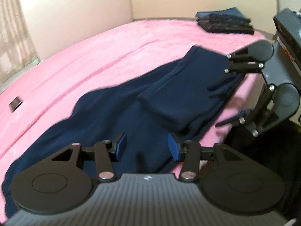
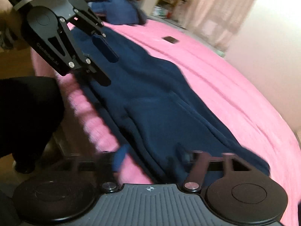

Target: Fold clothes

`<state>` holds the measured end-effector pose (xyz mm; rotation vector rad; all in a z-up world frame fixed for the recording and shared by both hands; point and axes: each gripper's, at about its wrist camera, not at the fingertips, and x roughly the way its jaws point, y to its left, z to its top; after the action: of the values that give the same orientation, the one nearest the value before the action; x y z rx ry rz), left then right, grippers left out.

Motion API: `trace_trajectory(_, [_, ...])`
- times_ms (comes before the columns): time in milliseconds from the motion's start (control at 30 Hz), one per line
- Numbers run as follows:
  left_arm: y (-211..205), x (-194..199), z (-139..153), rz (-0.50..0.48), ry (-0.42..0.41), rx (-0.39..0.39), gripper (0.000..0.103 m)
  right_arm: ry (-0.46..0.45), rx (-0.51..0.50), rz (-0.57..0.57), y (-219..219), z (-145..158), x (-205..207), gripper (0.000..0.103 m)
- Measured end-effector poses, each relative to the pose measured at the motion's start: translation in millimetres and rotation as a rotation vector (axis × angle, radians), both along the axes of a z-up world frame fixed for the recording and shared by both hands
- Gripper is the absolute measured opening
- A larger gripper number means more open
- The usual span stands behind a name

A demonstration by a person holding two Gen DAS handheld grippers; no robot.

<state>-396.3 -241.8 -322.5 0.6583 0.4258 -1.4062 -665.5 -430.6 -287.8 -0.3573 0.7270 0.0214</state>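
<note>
Hovering with fingers spread and nothing held, your left hand-held gripper sits over the navy garment — your right hand-held gripper, also gaping, straddles its near edge on the pink bed.

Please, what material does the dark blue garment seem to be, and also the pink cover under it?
The navy garment looks like soft fleece or a thick knit: matte, no shine, with rounded folds and thick edges. The pink bed cover looks like plush or terry fabric: its surface is fuzzy, with long shallow creases. The blur hides any weave, so both are only probable.
</note>
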Motion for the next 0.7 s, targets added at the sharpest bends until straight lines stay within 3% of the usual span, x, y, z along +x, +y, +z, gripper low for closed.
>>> trace_trajectory(100, [-24.4,-9.9,-1.9,-0.041,0.021,-0.013,0.044,-0.016,0.118,-0.169,-35.1,5.8,-22.0,0.063])
trace_trajectory(233, [-52.6,-18.5,-17.4,-0.069,0.024,0.039,0.043,-0.157,0.363,-0.467,-96.5,21.7,-63.1,0.063])
trace_trajectory(300, [-62.8,-19.2,-29.4,-0.064,0.012,0.087,0.045,-0.242,0.503,-0.647,-131.7,21.8,-84.8,0.063])
trace_trajectory(400, [-64.9,-14.9,-33.0,-0.039,0.041,0.098,0.048,-0.300,0.752,-0.841,-175.5,8.4,-106.3,0.063])
trace_trajectory(500, [-58.9,-16.7,-17.2,-0.020,0.022,0.053,0.043,-0.343,0.935,-0.898,-197.5,-5.7,-114.3,0.063])
trace_trajectory(600, [-56.4,-22.9,-4.2,-0.044,0.009,0.016,0.043,-0.388,0.882,-0.892,-203.9,2.0,-105.9,0.063])
trace_trajectory(700, [-57.8,-31.9,-0.6,-0.111,0.028,0.004,0.044,-0.407,0.833,-0.763,-205.4,17.8,-82.6,0.063])
